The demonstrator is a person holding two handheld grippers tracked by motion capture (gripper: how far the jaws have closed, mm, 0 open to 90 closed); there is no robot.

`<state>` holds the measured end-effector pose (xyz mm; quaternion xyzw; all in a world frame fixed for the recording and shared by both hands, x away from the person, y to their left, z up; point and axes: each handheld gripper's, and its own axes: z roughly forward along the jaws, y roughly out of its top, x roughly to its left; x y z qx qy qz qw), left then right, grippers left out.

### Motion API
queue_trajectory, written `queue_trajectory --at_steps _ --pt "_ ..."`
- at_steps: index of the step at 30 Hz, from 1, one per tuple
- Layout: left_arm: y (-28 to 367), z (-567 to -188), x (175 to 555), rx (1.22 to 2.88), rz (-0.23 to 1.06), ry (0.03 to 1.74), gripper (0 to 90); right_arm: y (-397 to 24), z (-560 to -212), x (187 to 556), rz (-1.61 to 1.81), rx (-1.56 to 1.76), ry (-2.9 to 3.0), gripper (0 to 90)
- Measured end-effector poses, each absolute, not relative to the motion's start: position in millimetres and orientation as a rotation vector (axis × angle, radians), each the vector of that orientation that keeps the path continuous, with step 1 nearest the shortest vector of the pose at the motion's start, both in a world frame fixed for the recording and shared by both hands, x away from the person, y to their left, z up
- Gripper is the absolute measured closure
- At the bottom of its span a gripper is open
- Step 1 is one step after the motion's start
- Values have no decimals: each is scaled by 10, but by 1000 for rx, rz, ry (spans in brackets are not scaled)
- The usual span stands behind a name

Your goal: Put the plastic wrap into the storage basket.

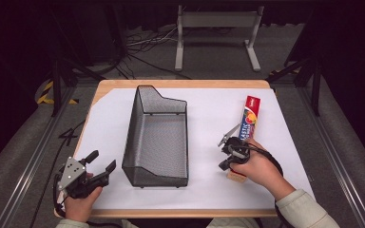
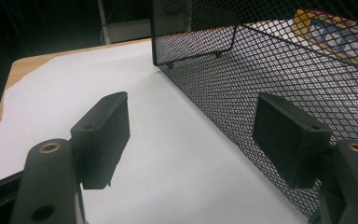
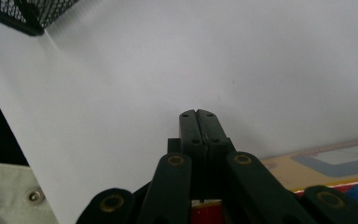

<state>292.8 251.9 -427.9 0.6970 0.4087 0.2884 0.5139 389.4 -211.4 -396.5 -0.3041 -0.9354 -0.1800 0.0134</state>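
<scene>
A black wire-mesh basket stands empty in the middle of the white sheet. To its right lies a long box of plastic wrap, red, blue and yellow, with its near end under my right hand. My right gripper hovers over that near end, pointing left and down. Its jaws are shut flat together on nothing, and the box lies just beneath them. My left gripper rests open at the table's front left, its jaws wide apart beside the basket's mesh wall.
A corner of the basket appears at the top left of the right gripper view. The wooden table edge borders the white sheet. A metal stand and cables lie on the floor beyond the table.
</scene>
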Motion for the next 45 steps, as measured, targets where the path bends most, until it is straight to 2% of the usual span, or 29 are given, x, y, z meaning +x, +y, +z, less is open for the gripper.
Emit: queue_trajectory --at_steps 30,45 --pt "2487 -4289 2941 1689 696 986 281 -2996 -3943 3590 -589 -1124 -2771 900" --pt "2461 -4289 2974 1694 696 983 282 -3224 -3929 3498 -595 -1194 -2799 900"
